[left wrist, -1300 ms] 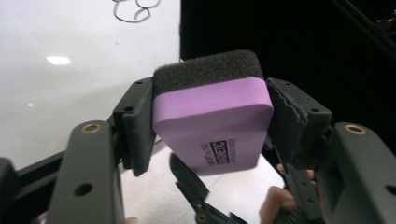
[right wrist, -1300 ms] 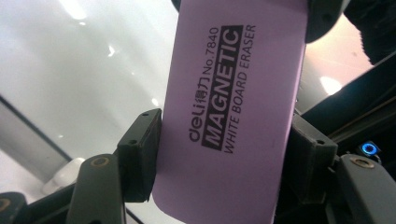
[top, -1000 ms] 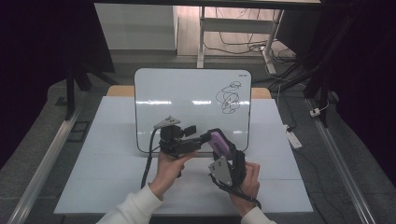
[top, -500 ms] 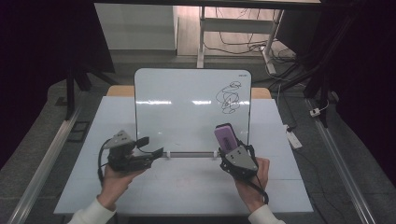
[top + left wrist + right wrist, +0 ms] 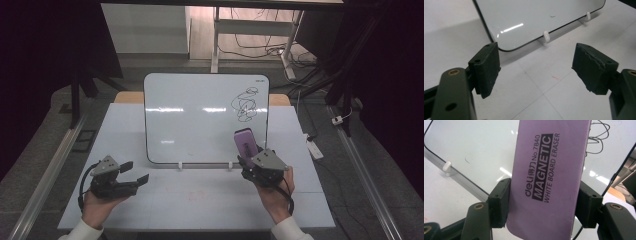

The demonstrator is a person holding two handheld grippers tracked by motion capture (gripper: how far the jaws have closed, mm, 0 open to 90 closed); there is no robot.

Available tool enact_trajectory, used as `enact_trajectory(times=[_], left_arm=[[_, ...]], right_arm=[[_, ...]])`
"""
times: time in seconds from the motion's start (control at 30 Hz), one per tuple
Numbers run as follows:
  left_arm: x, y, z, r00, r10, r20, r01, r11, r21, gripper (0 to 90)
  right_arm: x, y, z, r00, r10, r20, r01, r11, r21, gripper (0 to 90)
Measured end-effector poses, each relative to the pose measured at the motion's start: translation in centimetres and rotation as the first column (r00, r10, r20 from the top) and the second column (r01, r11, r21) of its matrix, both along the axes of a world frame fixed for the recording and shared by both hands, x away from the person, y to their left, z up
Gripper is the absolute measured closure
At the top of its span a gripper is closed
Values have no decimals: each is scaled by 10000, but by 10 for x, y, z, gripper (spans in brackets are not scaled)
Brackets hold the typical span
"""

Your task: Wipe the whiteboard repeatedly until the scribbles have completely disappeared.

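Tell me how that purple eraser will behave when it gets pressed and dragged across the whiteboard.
The purple eraser looks like a stiff block, since the right gripper clamps its sides without denting it. The whiteboard leans on two small clips, so a hard push would probably tip or slide it.

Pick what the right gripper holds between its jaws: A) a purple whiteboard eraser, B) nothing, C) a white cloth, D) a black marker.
A: in the right gripper view the right gripper has its jaws pressed on both sides of the purple whiteboard eraser, whose printed label reads "magnetic white board eraser".
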State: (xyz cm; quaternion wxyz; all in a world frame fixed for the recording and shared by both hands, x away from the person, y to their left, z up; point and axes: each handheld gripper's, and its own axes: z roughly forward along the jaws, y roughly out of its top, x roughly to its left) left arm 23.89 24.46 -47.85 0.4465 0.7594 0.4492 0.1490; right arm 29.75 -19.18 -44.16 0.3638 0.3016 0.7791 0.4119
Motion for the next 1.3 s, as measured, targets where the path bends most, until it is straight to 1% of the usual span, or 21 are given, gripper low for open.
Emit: enact_trajectory(times=[0.1,0.2,0.23,0.33,0.37,0.47,0.5,0.53,0.57,0.67,0.8,0.9,1.0,1.07,1.1,1.13,1.17,1.2,1.27,1.3], left_arm=[[1,4,-3,9999,62,-105,-62,10000,-5,233],[2,5,-6,9998,40,-189,-39,10000,91,233],[1,5,-6,9998,45,-206,-42,9999,133,233],[1,8,-7,9997,88,-211,-85,9999,136,233],[1,9,-8,9997,119,-220,-116,9999,124,233],[1,13,-9,9994,234,-256,-232,9997,99,233],[1,14,-10,9993,260,-264,-257,9996,94,233],[1,15,-10,9992,309,-260,-307,9995,86,234],[0,16,-10,9991,333,-269,-331,9994,82,234],[-1,19,-9,9989,411,-226,-409,9991,74,234],[-2,21,-9,9988,439,-200,-438,9990,59,234],[-2,22,-9,9988,449,-210,-449,9990,41,234],[-3,23,-9,9987,455,-213,-454,9990,32,234],[-3,23,-9,9988,447,-213,-446,9990,38,234],[-3,23,-9,9988,445,-211,-444,9990,31,234],[-3,23,-9,9988,453,-201,-453,9990,26,234],[-3,23,-9,9987,460,-198,-460,9989,25,234],[-3,23,-9,9988,453,-203,-453,9990,14,234],[-3,23,-9,9987,450,-219,-450,9990,-2,234],[-3,23,-9,9988,430,-227,-430,9991,-10,234]], right_arm=[[6,-3,2,9996,10,-297,-12,10000,-40,375],[19,-5,5,9979,68,-646,-66,10000,33,375],[25,-7,8,9975,26,-703,-19,10000,94,375],[47,-12,19,9958,-46,-916,101,9982,592,375],[56,-13,23,9951,-87,-985,152,9977,658,375],[77,-16,38,9958,-303,-867,381,9953,896,375],[84,-16,42,9952,-372,-902,461,9941,980,374],[91,-16,46,9944,-395,-975,490,9940,974,373],[97,-15,48,9937,-536,-986,626,9939,905,374],[116,-13,54,9900,-742,-1201,844,9931,818,373],[134,-9,57,9852,-961,-1420,1059,9923,635,371],[140,-6,59,9838,-1145,-1379,1211,9918,401,368],[146,-6,61,9814,-1260,-1448,1329,9904,392,368],[148,-9,61,9799,-1177,-1610,1299,9893,672,371],[148,-8,60,9795,-977,-1760,1124,9908,756,372],[146,-6,58,9800,-814,-1814,942,9935,631,372],[143,-2,55,9819,-606,-1792,690,9968,408,373],[140,2,52,9818,-364,-1861,408,9990,198,374],[134,9,46,9775,123,-2105,-133,9999,-34,374],[132,12,44,9778,241,-2081,-282,9995,-171,374]])
